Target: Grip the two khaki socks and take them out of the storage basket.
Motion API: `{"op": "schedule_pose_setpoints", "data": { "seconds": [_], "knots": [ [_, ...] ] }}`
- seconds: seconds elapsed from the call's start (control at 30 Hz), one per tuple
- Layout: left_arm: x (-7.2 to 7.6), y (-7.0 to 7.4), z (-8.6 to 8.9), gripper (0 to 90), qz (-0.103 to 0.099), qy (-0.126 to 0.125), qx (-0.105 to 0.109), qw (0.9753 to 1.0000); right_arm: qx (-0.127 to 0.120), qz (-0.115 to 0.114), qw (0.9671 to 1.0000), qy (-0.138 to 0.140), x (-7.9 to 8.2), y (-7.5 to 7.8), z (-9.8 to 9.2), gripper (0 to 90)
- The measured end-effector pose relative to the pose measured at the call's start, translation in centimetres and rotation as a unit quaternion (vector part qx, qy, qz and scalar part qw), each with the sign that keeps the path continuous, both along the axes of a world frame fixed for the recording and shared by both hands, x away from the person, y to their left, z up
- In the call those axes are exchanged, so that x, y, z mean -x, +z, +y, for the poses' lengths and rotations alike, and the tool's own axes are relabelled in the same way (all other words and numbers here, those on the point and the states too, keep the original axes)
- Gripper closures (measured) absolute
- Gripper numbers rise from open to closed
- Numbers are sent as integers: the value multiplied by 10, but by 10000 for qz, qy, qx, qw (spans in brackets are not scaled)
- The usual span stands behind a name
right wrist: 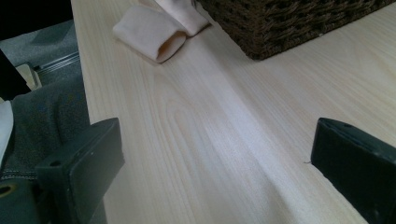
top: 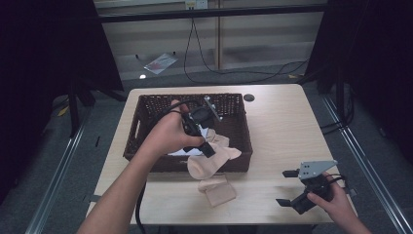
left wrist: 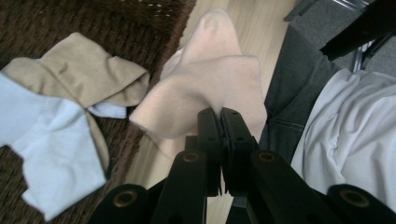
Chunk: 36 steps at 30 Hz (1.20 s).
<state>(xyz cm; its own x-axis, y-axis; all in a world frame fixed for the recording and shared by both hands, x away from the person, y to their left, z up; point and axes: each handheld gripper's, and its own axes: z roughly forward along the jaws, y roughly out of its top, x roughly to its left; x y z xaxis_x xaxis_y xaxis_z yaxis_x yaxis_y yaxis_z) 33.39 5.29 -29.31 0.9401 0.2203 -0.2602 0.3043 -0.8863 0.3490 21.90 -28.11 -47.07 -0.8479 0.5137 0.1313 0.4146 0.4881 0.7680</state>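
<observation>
- The left gripper (top: 210, 150) hangs over the near right part of the dark brown woven wicker basket (top: 146, 105), its black jaws pressed together on a pale peach sock (top: 207, 165).
- In the left gripper view the jaws pinch a fold of that pale peach sock (left wrist: 205, 88), which is lifted and drapes over the basket's near rim toward the table.
- In the high view the sock's lower end runs down to the light wooden table (top: 282, 122), where its cuff lies flat just near the basket's front wall.
- Inside the basket lie a tan sock (left wrist: 88, 65) and a white sock (left wrist: 51, 140), touching each other, the white one partly under the tan one.
- The right gripper (top: 291, 187) sits low at the near right corner of the table, well apart from the basket, with its jaws spread wide and nothing between them.
- In the right gripper view, bare tabletop (right wrist: 224, 140) lies between the two jaws, with the peach sock's cuff (right wrist: 149, 30) and the basket's corner (right wrist: 280, 23) farther off.
</observation>
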Motion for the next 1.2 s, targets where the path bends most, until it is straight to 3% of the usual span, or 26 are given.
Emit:
{"op": "schedule_pose_setpoints", "data": {
  "seconds": [0.4,0.43,0.47,0.53,0.6,0.67,0.73,0.93,1.2],
  "knots": [
    [11,-24,-11,847,123,-235,57,9996,3,-2,10000,10,0,0,0,23],
    [11,-24,-11,802,123,-235,57,9996,3,-2,10000,10,0,0,0,23],
    [11,-26,-12,690,116,-166,154,9997,2,-2,10000,11,0,0,0,23],
    [9,-32,-10,613,16,-40,12,10000,6,-2,10000,11,0,0,0,23],
    [8,-36,-9,464,-12,104,20,9999,7,-2,10000,13,0,0,0,23],
    [7,-38,-7,399,-85,19,-69,9999,12,-3,10000,13,0,0,0,23],
    [8,-42,-5,309,-103,100,-47,9999,11,-6,10000,9,0,0,0,23],
    [11,-53,2,220,-108,231,191,9995,2,4,10000,17,0,0,-1,23],
    [16,-70,14,161,-149,276,329,9990,-8,1,10000,17,0,0,-1,23]
  ]
}}
